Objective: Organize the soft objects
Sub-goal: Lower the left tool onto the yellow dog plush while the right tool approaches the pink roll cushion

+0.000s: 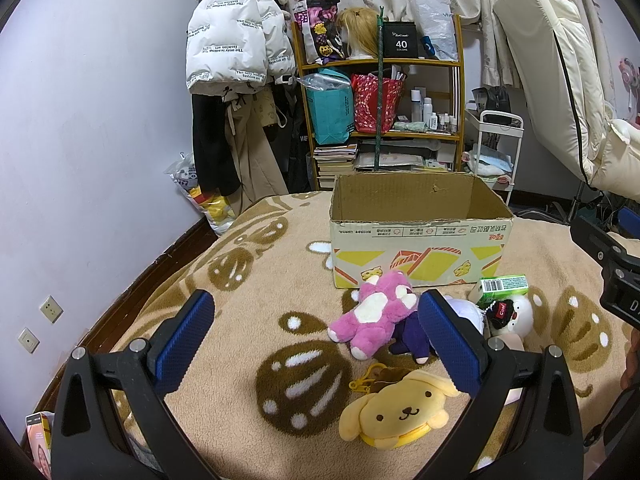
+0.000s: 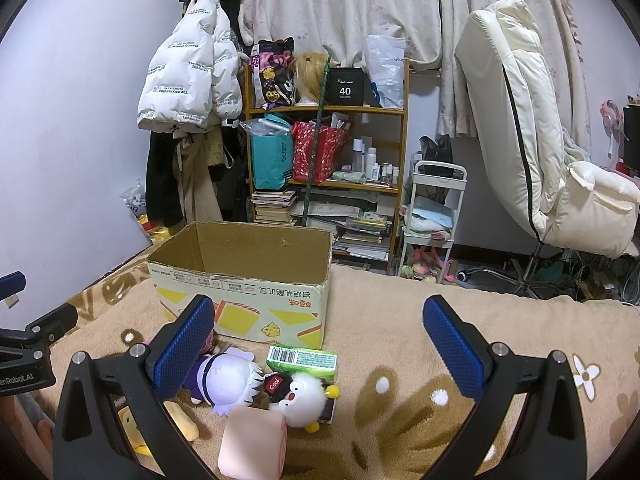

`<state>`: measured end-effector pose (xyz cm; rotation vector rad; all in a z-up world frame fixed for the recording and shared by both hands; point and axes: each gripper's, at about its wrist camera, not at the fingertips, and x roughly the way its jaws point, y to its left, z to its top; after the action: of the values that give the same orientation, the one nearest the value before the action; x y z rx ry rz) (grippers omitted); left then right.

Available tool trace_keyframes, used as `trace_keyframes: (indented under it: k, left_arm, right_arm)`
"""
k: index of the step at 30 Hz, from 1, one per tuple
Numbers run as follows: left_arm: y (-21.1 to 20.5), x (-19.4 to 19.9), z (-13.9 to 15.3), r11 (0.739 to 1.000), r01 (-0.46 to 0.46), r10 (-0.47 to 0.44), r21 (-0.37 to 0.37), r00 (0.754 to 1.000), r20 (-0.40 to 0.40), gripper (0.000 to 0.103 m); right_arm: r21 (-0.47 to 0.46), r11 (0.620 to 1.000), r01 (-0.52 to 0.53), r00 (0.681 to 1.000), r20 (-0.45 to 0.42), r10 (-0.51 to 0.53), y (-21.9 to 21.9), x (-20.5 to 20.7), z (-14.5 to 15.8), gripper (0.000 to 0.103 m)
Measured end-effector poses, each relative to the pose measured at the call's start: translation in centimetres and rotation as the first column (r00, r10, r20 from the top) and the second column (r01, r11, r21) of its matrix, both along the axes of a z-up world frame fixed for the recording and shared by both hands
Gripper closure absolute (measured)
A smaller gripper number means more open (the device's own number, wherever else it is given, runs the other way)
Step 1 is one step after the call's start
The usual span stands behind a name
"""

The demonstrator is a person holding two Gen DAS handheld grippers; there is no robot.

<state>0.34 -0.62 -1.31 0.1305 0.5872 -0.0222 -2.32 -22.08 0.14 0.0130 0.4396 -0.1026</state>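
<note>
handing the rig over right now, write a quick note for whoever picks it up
Left gripper: open, empty, above the blanket before the toys.
Right gripper: open, empty, over the right side of the pile.
Open cardboard box stands on the brown patterned blanket; nothing visible inside.
Before it lie the pink plush bear, yellow dog-face plush, purple-and-white plush doll, white fluffy chick plush, pale pink soft cube and green carton.
Done: nothing visibly boxed. Left: probably all the soft toys.
</note>
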Motion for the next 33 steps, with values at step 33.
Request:
trace_keyframes:
  k: [33]
  left_arm:
    - [-1.7,3.4,-5.1,0.996,0.086,-0.072,0.027,0.941,-0.331,0.002]
  right_arm:
    - [0.188,0.978,-0.087,0.934,-0.326,0.146,0.0,3.1,-4.7,0.000]
